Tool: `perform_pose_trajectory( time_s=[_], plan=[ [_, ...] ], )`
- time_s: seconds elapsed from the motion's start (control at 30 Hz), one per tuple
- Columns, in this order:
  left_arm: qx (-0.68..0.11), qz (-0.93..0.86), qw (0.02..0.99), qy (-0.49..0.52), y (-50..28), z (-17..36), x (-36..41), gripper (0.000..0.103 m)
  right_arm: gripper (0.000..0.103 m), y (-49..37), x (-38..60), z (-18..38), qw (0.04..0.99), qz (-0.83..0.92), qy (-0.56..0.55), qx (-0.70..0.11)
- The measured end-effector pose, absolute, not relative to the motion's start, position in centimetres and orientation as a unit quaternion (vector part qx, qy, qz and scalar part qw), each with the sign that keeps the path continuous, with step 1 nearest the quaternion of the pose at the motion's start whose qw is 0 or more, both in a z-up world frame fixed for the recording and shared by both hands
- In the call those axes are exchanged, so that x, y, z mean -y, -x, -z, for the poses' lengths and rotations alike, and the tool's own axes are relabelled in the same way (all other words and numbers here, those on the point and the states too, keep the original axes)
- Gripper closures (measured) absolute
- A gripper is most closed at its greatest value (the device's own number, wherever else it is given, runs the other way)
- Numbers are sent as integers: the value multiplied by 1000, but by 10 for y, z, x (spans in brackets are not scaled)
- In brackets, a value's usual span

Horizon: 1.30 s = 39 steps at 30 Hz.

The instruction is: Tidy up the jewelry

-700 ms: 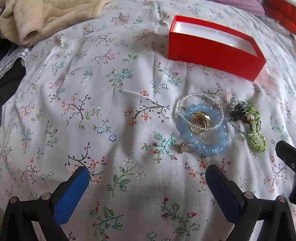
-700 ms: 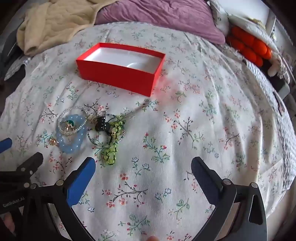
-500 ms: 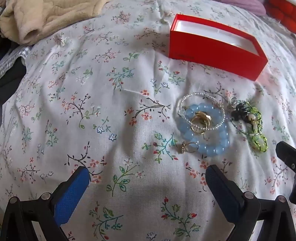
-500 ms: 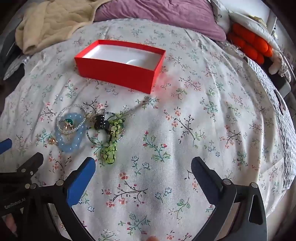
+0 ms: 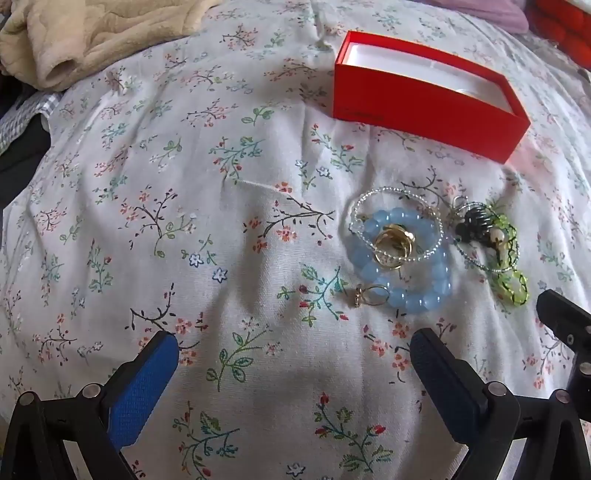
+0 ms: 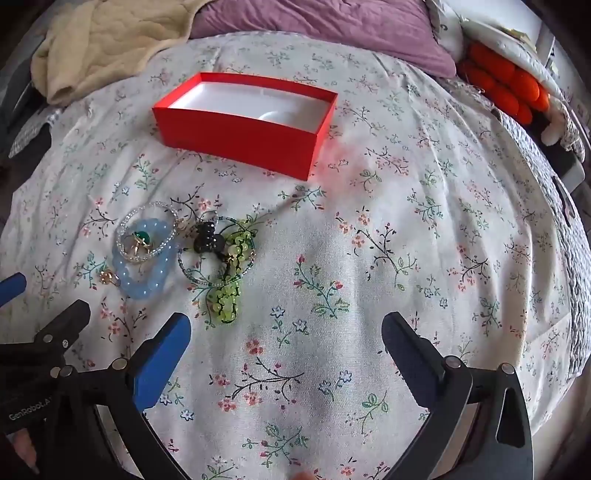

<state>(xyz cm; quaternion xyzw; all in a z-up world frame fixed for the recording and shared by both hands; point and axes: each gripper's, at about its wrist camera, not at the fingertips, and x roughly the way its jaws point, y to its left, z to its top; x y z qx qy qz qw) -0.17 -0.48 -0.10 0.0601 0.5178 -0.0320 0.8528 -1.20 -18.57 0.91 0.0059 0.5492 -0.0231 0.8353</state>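
An open red box (image 5: 424, 99) with a white, empty inside lies on the floral bedsheet; it also shows in the right wrist view (image 6: 240, 129). In front of it lies a heap of jewelry: a blue bead bracelet (image 5: 406, 291) (image 6: 146, 284), a clear bead bracelet (image 5: 369, 195), gold rings (image 5: 393, 240), a small gold ring (image 5: 369, 295), a black clip (image 5: 471, 221) (image 6: 208, 238) and a green bead piece (image 5: 511, 284) (image 6: 227, 295). My left gripper (image 5: 293, 349) is open and empty, just short of the heap. My right gripper (image 6: 286, 332) is open and empty, right of the heap.
A beige blanket (image 5: 92, 33) (image 6: 110, 40) lies at the back left. A purple pillow (image 6: 332, 26) and an orange soft thing (image 6: 506, 88) lie at the back right. The bed's edge falls away at the right (image 6: 576, 295).
Both views have shifted slightly; the box and jewelry sit a little lower in the frames. Both grippers stay open and nothing was touched.
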Motion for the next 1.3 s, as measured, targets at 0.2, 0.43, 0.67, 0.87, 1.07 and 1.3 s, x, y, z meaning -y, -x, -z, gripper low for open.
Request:
perform_pose_trajectory(
  time_s=[0.2, 0.43, 0.67, 0.87, 1.07, 1.3],
  plan=[
    [-519, 32, 852, -61, 2, 0, 7, 0, 0, 12, 187, -8, 834, 25, -7, -551],
    [-519, 31, 852, -61, 1, 0, 7, 0, 0, 12, 185, -6, 832, 25, -3, -554],
    [-520, 30, 852, -61, 0, 0, 7, 0, 0, 11, 185, -6, 832, 25, -3, -555],
    [-520, 31, 852, -61, 1, 0, 6, 0, 0, 11, 185, -6, 831, 25, -3, -555],
    [-520, 31, 852, -61, 0, 0, 6, 0, 0, 11, 185, -6, 831, 25, -2, -555],
    [-519, 31, 852, -60, 1, 0, 6, 0, 0, 12, 186, -5, 832, 26, -2, -555]
  ],
)
